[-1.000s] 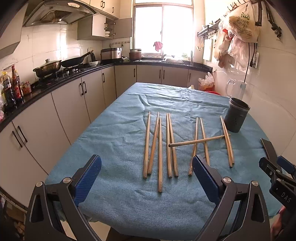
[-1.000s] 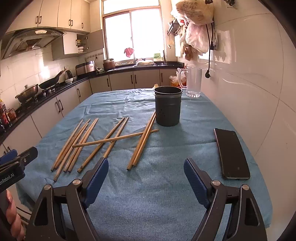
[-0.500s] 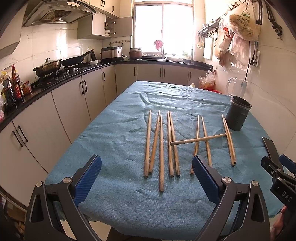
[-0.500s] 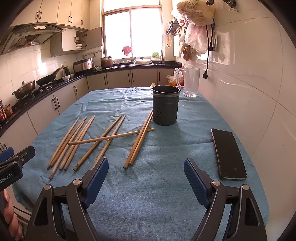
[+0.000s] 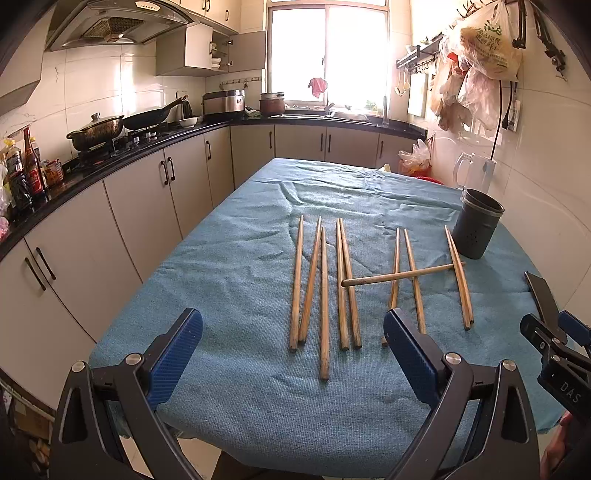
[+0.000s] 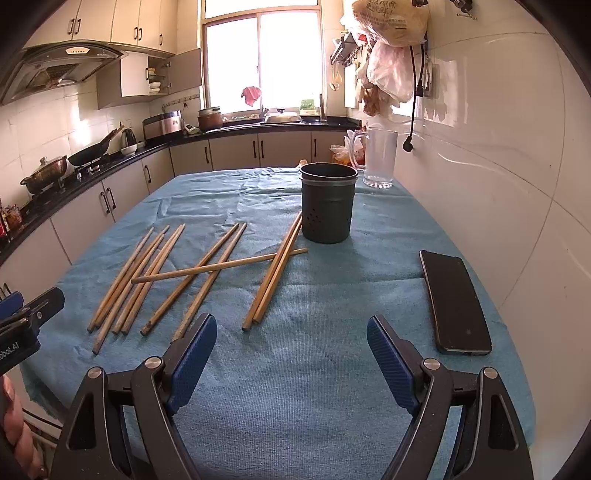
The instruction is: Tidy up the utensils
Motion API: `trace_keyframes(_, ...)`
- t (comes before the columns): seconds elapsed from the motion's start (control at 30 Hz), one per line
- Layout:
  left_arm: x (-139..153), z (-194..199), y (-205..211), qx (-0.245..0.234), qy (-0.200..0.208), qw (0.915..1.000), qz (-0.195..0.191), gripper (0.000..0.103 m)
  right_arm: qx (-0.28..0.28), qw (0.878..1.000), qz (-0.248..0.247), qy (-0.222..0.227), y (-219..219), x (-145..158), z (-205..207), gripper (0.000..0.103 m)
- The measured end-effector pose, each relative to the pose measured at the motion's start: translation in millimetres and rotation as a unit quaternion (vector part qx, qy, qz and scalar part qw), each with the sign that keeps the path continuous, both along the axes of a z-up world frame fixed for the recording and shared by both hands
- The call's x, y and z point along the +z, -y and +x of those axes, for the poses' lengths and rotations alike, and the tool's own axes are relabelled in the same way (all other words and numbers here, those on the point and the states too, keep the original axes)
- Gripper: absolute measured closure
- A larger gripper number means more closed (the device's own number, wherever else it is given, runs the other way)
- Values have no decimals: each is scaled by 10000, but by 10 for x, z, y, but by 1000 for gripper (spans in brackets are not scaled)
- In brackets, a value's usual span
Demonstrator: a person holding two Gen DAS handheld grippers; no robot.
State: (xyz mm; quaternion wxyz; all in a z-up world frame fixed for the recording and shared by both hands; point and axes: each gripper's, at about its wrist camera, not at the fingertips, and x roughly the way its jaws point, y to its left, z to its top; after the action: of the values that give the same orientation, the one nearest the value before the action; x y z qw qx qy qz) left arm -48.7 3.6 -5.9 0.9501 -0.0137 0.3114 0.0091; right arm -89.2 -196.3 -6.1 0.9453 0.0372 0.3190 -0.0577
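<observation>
Holding both tongs wide, empty: left gripper [image 5: 293,356], right gripper [image 6: 291,356]. My worry: crossed chopstick [image 6: 218,266] rolling, scattering pairs; holder [image 6: 327,203] tipping.

walls: glossy white tile [image 6: 498,155], pretty shiny on the right side
window: big one [image 5: 334,51] at the far end, sunlight totally blown out
cabinets: beige lower doors [image 5: 147,206] under a black countertop [image 5: 110,168], uppers above
range hood: [image 5: 110,22] top left over the stove
table: blue cloth [image 6: 314,369], a bit wrinkled
plastic bags: [image 6: 388,55] hung on the right wall
</observation>
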Motion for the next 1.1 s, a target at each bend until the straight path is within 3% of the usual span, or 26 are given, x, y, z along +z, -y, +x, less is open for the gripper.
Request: trace_keyframes(1.1,-84,13,-16,-3,-76,10000,4,5,16,9999,29,-151,4,-56,29,16)
